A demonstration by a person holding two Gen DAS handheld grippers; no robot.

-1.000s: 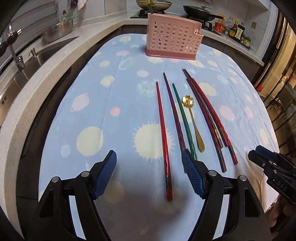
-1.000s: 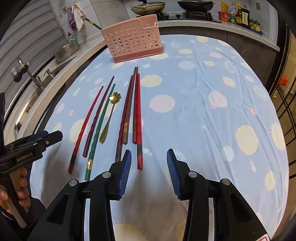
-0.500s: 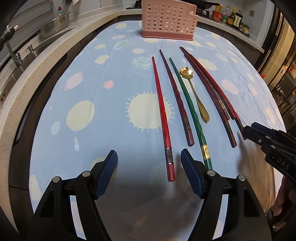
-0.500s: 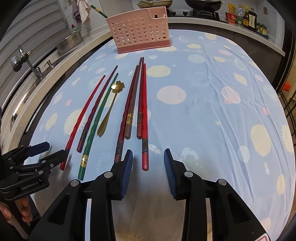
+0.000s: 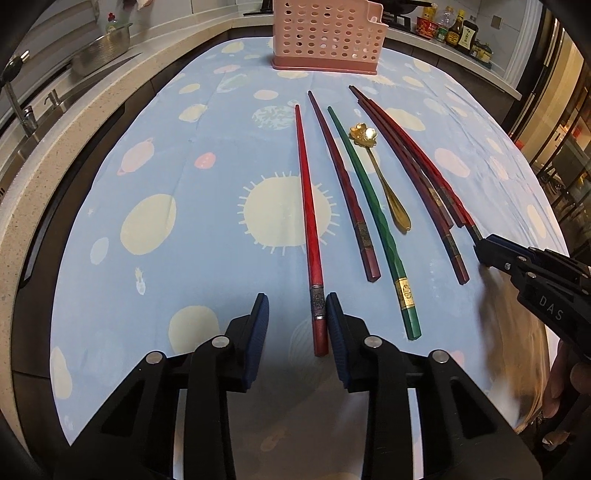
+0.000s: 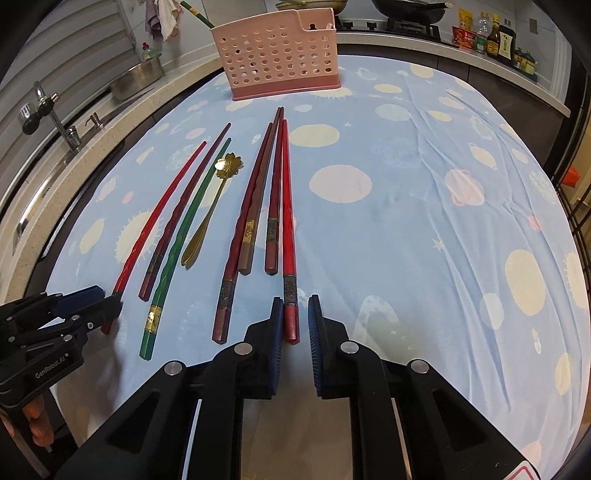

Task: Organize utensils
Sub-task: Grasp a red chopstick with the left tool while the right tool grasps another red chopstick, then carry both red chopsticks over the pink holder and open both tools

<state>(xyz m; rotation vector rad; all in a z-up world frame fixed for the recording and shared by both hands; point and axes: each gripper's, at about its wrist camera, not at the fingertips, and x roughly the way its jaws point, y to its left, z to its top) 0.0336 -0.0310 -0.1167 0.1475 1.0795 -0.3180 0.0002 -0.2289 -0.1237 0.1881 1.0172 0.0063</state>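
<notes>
Chopsticks and a gold spoon (image 5: 380, 177) lie on the clothed counter (image 5: 155, 258) before a pink holder (image 5: 327, 35). Left gripper (image 5: 295, 325) jaws, just closing, straddle the leftmost red chopstick (image 5: 306, 206); right gripper (image 6: 295, 325) jaws clench the rightmost red chopstick (image 6: 287, 221).

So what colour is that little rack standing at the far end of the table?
Pale pink, dotted with round holes. The rack shows best in the right wrist view.

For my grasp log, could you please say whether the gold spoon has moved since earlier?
No; gold spoon still lies beside the green chopstick, bowl toward the basket.
</notes>
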